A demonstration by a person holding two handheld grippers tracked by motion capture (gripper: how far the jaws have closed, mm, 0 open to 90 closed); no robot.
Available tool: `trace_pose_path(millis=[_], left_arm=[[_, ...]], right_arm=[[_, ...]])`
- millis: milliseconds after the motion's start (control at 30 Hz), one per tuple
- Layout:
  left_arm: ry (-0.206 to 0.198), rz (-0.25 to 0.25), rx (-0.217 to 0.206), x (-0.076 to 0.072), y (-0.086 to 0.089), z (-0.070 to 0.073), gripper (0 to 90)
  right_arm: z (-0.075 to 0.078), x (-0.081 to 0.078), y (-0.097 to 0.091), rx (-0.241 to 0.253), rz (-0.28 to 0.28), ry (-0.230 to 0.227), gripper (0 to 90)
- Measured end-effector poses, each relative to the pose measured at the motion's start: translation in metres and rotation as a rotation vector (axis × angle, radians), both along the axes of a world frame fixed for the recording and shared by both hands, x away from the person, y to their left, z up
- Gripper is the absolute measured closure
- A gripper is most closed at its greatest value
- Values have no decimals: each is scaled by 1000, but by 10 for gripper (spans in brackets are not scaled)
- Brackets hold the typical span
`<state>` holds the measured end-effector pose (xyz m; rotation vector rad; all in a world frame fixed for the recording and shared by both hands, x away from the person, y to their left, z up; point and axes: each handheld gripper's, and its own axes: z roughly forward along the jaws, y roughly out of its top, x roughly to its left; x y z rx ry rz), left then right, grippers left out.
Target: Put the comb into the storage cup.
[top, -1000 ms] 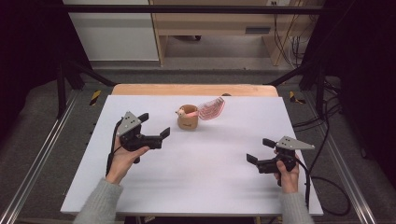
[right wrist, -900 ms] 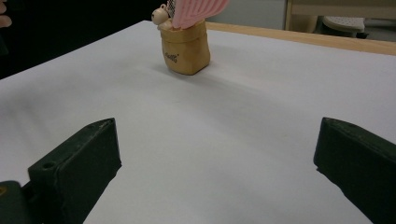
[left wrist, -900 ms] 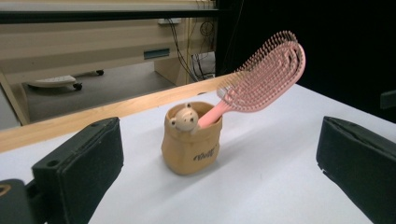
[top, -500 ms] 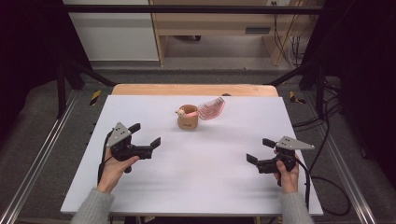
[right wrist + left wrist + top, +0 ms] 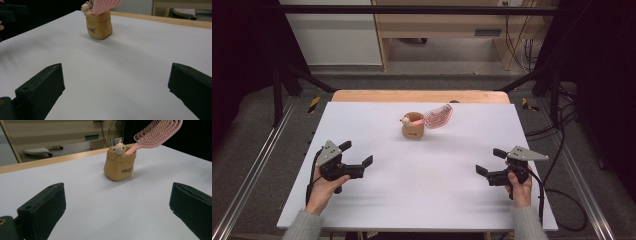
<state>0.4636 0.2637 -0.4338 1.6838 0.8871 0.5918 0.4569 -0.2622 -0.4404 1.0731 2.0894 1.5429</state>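
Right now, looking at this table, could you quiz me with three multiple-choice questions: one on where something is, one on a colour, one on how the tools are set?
1. Where is the hairbrush?
A. flat on the table
B. standing in the small tan pouch
C. in a tool

2. What colour is the brush?
A. blue
B. pink
C. green

3. How are the left tool and right tool set?
A. both open, holding nothing
B. both shut
C. one holding the pouch

Answers: B, its handle sits in the pouch; B, its head is pink; A, each pair of jaws stands wide apart over bare table.
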Motion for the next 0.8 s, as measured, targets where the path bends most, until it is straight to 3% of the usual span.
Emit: trace_pose_path(millis=[500, 800], left_arm=[[25, 64, 18, -13, 28, -14, 7], [36, 75, 32, -16, 35, -19, 8]], right_arm=[[-3, 1, -1, 3, -3, 10, 12], [-4, 1, 1, 0, 5, 15, 12]])
